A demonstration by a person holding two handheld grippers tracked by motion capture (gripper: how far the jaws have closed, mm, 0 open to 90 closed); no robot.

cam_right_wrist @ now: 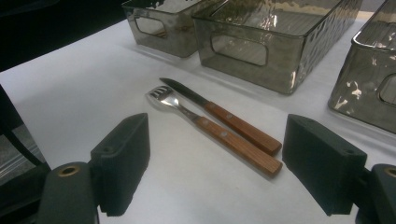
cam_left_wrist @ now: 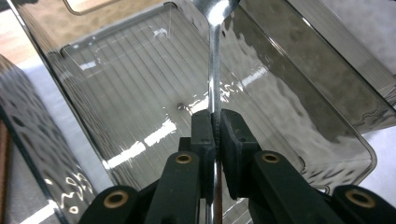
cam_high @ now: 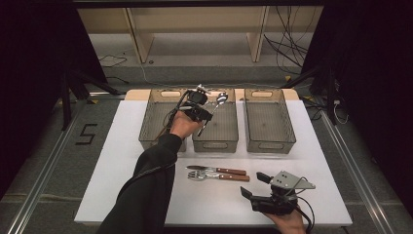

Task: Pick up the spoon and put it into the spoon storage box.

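My left gripper (cam_high: pixel 202 116) hangs over the middle clear bin (cam_high: pixel 229 132), shut on the metal shaft of a spoon (cam_high: pixel 217 103) whose bowl points to the back. In the left gripper view the jaws (cam_left_wrist: pixel 215 133) pinch the thin spoon (cam_left_wrist: pixel 214 70) above the ribbed floor of the bin (cam_left_wrist: pixel 130 112). On the white table lie a knife (cam_high: pixel 216 169) and a fork (cam_high: pixel 219 176) with wooden handles, side by side. My right gripper (cam_high: pixel 253 185) rests near the front right, open, its jaws (cam_right_wrist: pixel 219 163) pointing at the fork (cam_right_wrist: pixel 219 135) and knife (cam_right_wrist: pixel 224 114).
Three clear grey bins stand in a row at the back: left bin (cam_high: pixel 151 127), the middle one, right bin (cam_high: pixel 270 122). The white tabletop (cam_high: pixel 122 161) ends close in front. Cables lie on the floor beyond.
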